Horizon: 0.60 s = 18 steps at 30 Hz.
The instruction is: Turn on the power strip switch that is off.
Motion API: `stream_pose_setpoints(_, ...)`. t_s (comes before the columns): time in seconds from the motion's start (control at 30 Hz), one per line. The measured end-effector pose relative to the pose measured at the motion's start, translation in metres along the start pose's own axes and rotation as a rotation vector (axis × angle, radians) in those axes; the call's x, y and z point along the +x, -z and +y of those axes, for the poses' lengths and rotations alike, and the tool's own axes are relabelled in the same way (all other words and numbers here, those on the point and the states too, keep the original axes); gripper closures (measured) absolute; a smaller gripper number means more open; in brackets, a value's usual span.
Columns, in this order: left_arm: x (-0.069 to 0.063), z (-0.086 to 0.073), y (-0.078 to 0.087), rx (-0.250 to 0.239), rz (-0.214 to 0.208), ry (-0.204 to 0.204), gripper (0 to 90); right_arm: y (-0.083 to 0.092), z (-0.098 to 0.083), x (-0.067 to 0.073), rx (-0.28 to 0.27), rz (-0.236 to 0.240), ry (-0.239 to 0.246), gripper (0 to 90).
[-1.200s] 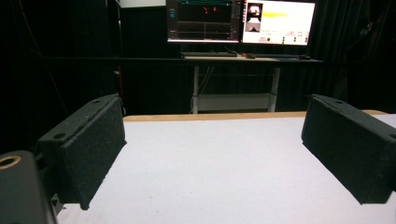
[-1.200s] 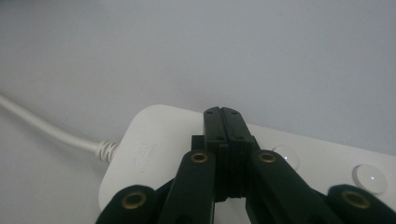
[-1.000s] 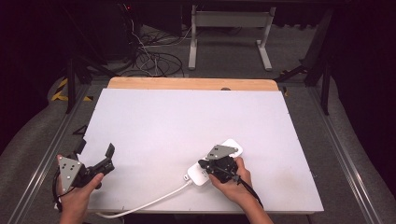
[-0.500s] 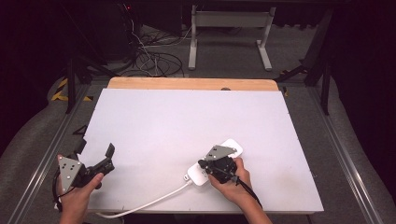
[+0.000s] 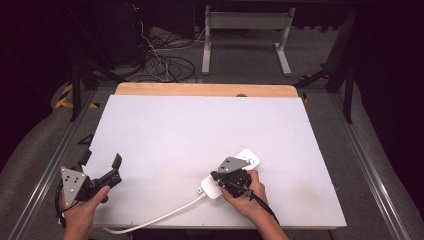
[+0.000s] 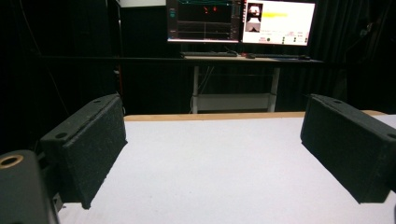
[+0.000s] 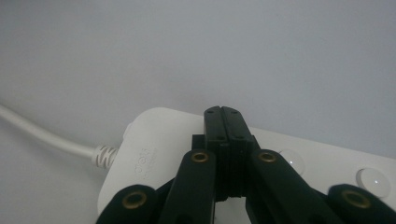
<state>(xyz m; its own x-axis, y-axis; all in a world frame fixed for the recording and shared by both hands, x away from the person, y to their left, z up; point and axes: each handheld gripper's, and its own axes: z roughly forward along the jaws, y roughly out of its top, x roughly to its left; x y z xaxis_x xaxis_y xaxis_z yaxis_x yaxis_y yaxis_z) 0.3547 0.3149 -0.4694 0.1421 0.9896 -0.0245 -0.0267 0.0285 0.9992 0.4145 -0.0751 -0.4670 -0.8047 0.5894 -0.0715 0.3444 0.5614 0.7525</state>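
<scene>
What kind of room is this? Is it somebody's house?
Probably not a house. It looks like a lab or recording studio: computer monitors glow on a desk beyond the white table, loose cables lie on the floor, and dark curtains hang all around.

Overhead view, two low table-level (image 5: 200, 130) closeups

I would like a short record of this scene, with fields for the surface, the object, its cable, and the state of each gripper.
surface: white table top, wooden strip at the far edge
object: white power strip, lying flat near the front right
cable: white cable, running from the strip's end to the front edge
left gripper: jaws wide apart, nothing between them
right gripper: jaws closed together, tips over the power strip
background: lit monitors on a desk
</scene>
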Motion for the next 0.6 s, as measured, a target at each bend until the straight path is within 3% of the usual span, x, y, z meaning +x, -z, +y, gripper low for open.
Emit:
stream_pose_setpoints(0.2, 0.0013, 0.0004, 0.0011, -0.002, 0.006, 0.007, 7.3, -0.0026, 0.0014, 0.0060, 0.006, -0.024, 0.022, 90.0)
stream_pose_setpoints(0.6, 0.0071, 0.0010, 0.0031, -0.010, 0.019, 0.022, 7.4, -0.0019, 0.0021, 0.0055, 0.007, -0.033, 0.019, 90.0)
